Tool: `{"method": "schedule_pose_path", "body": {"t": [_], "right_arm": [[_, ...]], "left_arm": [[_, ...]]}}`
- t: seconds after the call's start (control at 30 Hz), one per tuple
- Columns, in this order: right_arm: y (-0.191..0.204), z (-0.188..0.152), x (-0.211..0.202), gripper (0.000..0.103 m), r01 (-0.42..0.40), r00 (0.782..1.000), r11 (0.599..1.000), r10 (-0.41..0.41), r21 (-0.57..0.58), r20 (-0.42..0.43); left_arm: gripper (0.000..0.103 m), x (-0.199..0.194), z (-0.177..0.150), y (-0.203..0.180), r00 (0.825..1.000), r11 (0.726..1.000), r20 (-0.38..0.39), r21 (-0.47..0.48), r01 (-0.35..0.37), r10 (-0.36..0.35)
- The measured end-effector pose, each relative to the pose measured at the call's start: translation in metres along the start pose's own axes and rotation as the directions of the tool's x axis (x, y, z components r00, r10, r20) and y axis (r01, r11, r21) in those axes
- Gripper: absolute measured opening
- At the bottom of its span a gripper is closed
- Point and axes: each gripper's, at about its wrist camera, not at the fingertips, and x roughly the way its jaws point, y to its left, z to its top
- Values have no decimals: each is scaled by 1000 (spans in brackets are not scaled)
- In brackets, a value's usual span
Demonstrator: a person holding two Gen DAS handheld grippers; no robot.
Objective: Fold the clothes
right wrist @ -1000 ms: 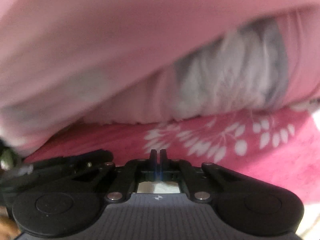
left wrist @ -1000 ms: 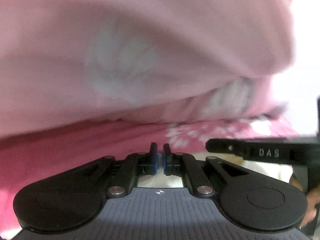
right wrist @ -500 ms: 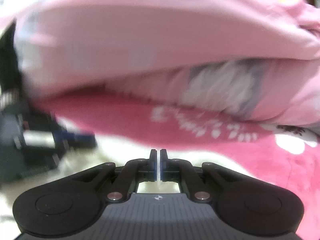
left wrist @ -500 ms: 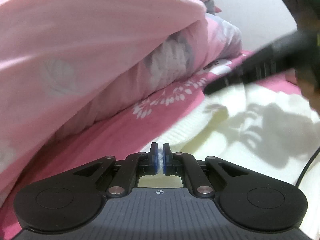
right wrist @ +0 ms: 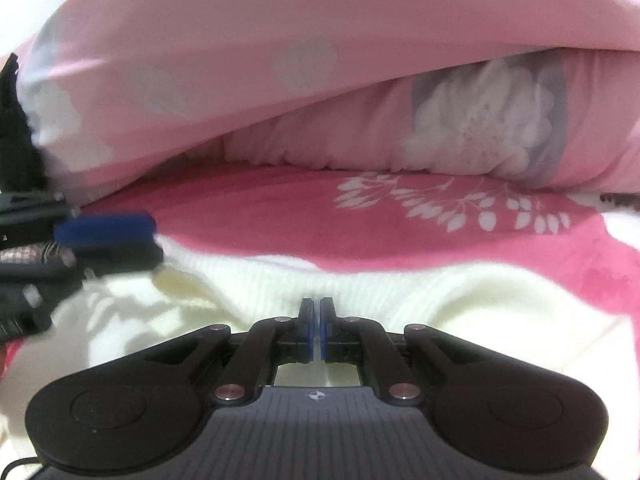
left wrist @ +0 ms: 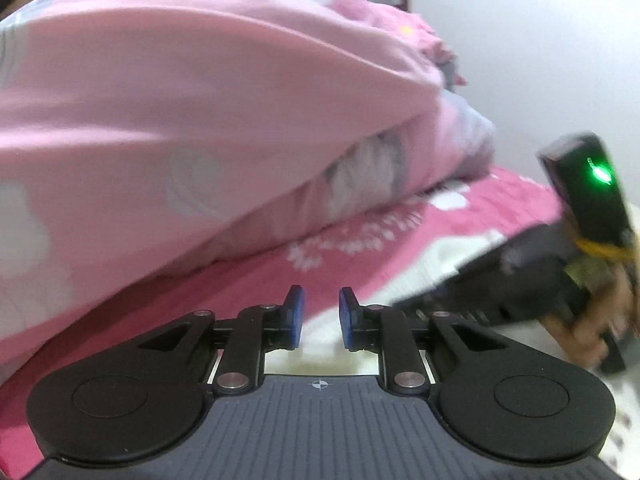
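Opening, the left gripper (left wrist: pixel 321 310) is seen with nothing between its blue pads; right gripper (right wrist: pixel 316 322) is pressed together over the cream knitted garment (right wrist: pixel 460 296), spread on deep-pink floral bedsheet (right wrist: pixel 280 208)

Left gripper (left wrist: pixel 321 312) fingers (left wrist: pixel 295 312) opening now.

A bedroom — pink quilt (right wrist: pixel 280 48) on floral bedsheet (right wrist: pixel 280 212).

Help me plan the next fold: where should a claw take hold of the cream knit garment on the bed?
Probably the ribbed edge of the cream knit garment, which lies flat against the pink bedspread. Come in low from the near side, just ahead of the shut right claw; that free border looks easy to pinch and lift.
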Motion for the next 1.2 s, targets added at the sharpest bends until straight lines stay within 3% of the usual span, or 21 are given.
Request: {"method": "schedule_pose_path", "body": {"t": [0.1,0.17,0.3,0.4,0.53,0.77,0.83,0.97,1.2], "right_arm": [[3,1,0,3,12,1000,1000,-12,-16,-2],[4,0,0,3,18,1000,999,-18,-28,0],[5,-3,-1,3,27,1000,998,-26,-49,3],[5,-5,-3,3,26,1000,998,-26,-53,6],[3,-6,-3,3,19,1000,999,-19,-40,8],[2,4,13,2,35,999,999,-36,-23,-19],[-1,11,23,1,40,999,999,-40,9,-31],[-8,15,37,0,35,999,996,-34,79,-16],[-8,-3,13,0,17,1000,998,-18,67,14]], "left_arm": [[18,16,5,10,999,995,-11,-96,-40,40],[18,27,4,17,999,990,-44,-139,-31,26],[18,35,-15,0,986,998,-156,3,68,-67],[19,33,-27,-15,987,990,-158,124,62,-42],[21,34,-25,-19,985,984,-169,170,56,-26],[23,48,-25,-21,982,956,-170,290,-34,87],[24,58,-23,-16,980,956,-165,286,-65,116],[25,65,-23,-9,979,962,-161,262,-77,122],[25,46,-27,-18,981,921,-130,381,-82,141]]}}
